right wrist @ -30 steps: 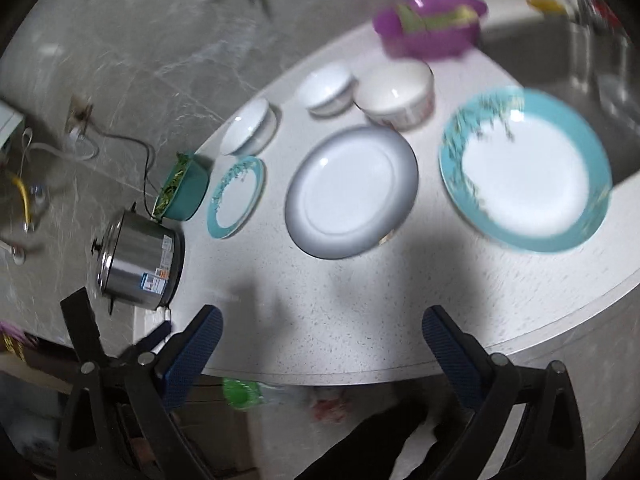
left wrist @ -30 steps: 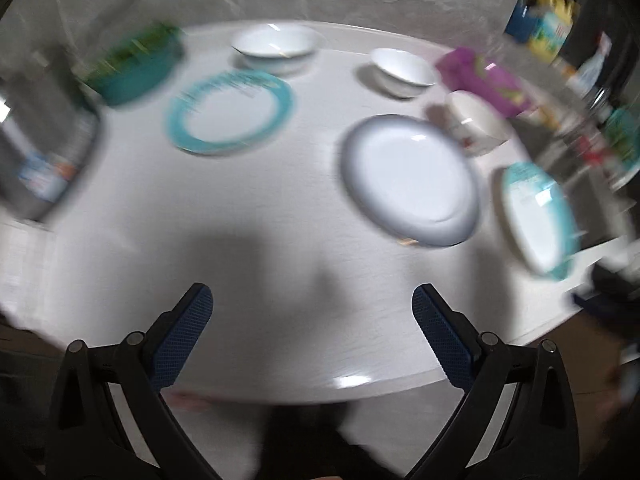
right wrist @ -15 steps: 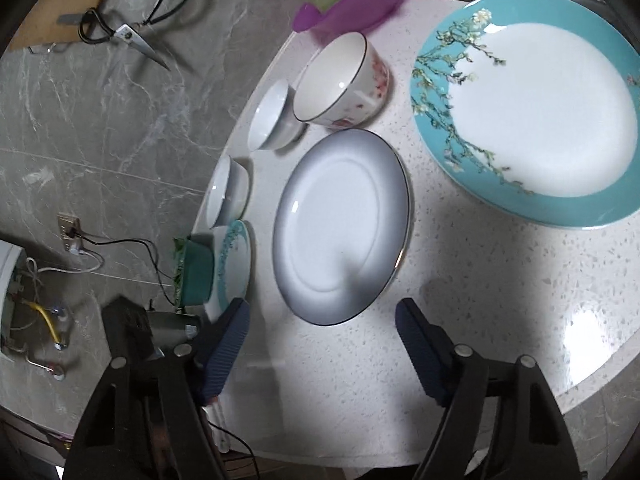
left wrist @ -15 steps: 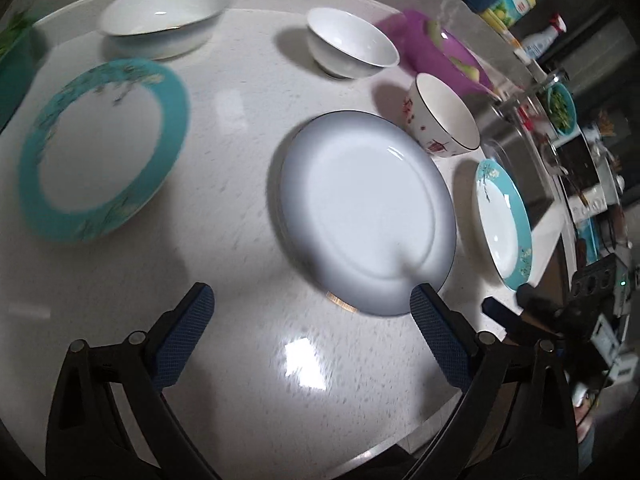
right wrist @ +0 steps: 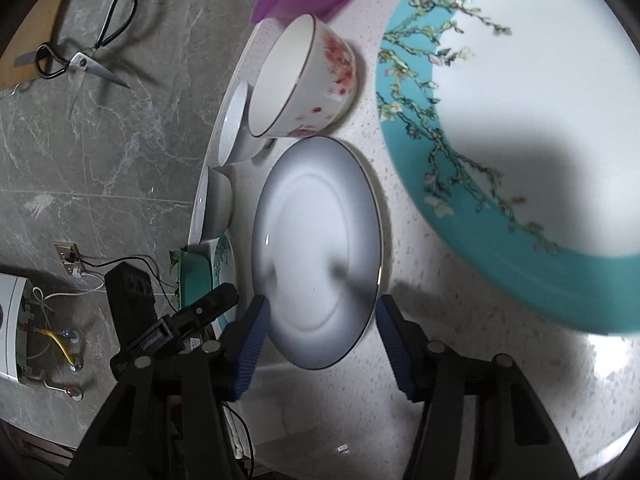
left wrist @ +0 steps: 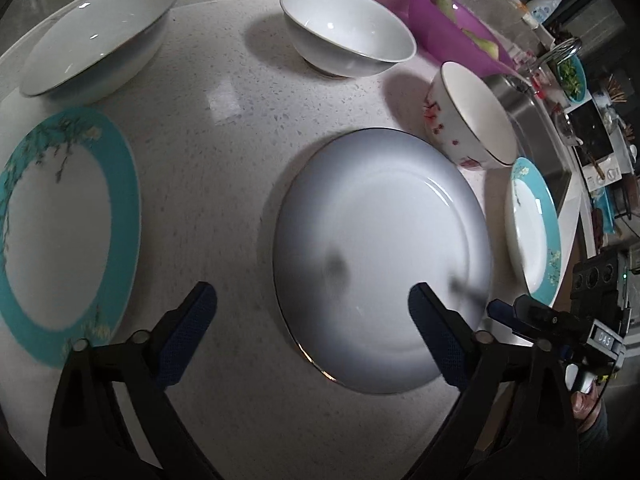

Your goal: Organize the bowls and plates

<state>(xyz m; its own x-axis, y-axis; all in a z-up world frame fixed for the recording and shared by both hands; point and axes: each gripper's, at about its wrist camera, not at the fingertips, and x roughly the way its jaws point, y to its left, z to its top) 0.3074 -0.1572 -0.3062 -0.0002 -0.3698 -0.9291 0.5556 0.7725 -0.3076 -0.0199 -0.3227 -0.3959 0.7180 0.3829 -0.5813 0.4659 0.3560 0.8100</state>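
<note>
On the pale speckled counter [left wrist: 240, 168], the left tool [left wrist: 312, 320] hovers spread wide, gripping nothing, over the near left rim of the grey-edged white round plate [left wrist: 380, 240]. Right of it, the right tool [right wrist: 320, 328], its jaws just narrowing, straddles that plate's edge without pinching.

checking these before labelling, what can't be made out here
- Left wrist view: near rim of the grey plate, hidden behind the left tool.
- Right wrist view: whether the right tool touches that plate; its pads only straddle the rim.
- Right wrist view: the large teal plate, cut off by the edge.
- Right wrist view: the green container, mostly hidden behind the left tool.
</note>
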